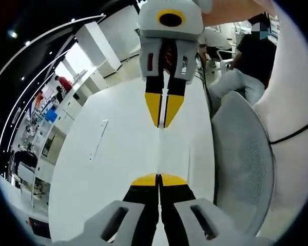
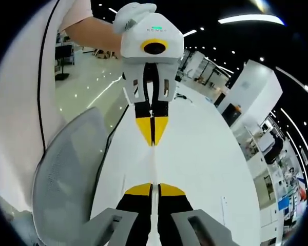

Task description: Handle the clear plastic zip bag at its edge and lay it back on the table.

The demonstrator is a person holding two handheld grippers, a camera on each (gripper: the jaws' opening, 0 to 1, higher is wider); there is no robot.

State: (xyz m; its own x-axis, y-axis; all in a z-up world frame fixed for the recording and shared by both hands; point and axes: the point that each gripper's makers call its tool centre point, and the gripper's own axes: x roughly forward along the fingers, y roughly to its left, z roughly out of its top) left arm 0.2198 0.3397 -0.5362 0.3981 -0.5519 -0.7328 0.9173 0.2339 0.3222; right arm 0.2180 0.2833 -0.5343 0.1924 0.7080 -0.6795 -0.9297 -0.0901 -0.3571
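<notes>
Pinching bag edge (image 1: 159, 148) — both grippers (image 1: 158, 179) (image 2: 153, 188), taut

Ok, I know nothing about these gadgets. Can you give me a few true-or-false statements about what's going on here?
1. The left gripper and right gripper point at each other. True.
2. The table is black. False: it is white.
3. The left gripper's jaws gape wide open. False: both grippers' jaws are closed, with the thin edge of the clear plastic zip bag running between the two grippers.
4. A grey mesh chair stands beside the table. True.
5. The jaw tips are red. False: they are yellow.
</notes>
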